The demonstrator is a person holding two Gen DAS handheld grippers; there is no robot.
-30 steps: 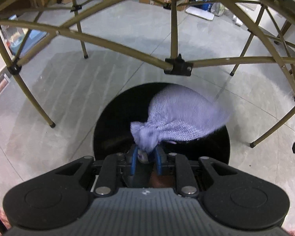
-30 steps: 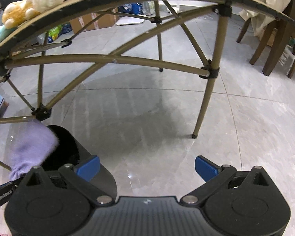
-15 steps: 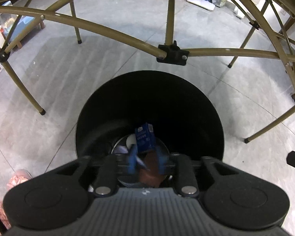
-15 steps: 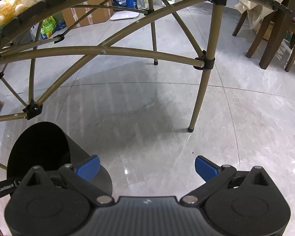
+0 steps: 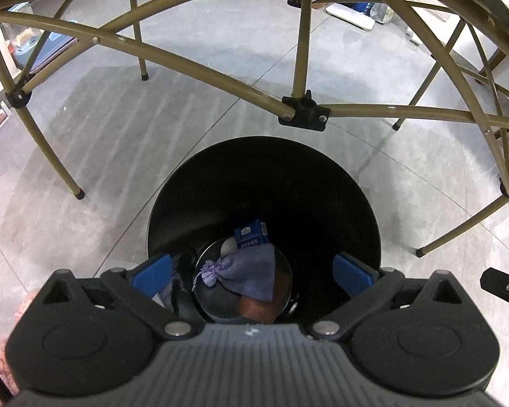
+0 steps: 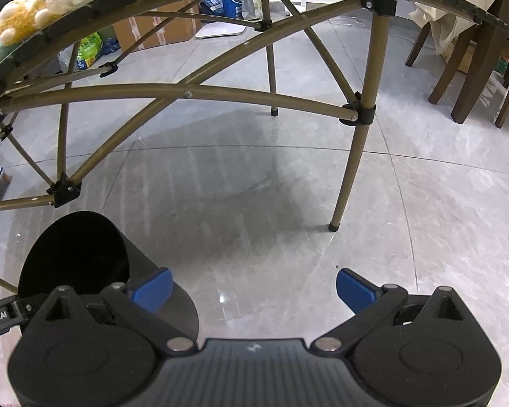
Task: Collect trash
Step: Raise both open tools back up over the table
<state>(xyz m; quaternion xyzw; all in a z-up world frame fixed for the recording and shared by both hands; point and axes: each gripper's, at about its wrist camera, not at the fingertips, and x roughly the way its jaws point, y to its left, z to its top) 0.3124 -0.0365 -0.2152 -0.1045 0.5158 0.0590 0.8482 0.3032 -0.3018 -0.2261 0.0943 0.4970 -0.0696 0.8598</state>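
Observation:
A round black trash bin point(image 5: 264, 156) stands on the floor under a folding table. At its bottom lie a purple drawstring pouch point(image 5: 244, 273), a small blue carton point(image 5: 251, 235) and a brown item. My left gripper point(image 5: 254, 273) hangs over the bin's mouth, jaws opening wide, with nothing held between its blue pads; the pouch lies far below them. In the right wrist view my right gripper point(image 6: 252, 288) is open and empty above bare floor, with the bin point(image 6: 78, 247) at its lower left.
Tan table legs and crossbars point(image 5: 305, 115) arch above the bin, one leg point(image 6: 353, 162) standing ahead of the right gripper. Plush toys point(image 6: 47, 6) lie on the table edge. Wooden chairs point(image 6: 471, 68) stand at right, boxes and bags at the back.
The left gripper was shut on the purple pouch above the bin; its jaws have spread wide and the pouch now lies at the bin's bottom. The right gripper stays as before.

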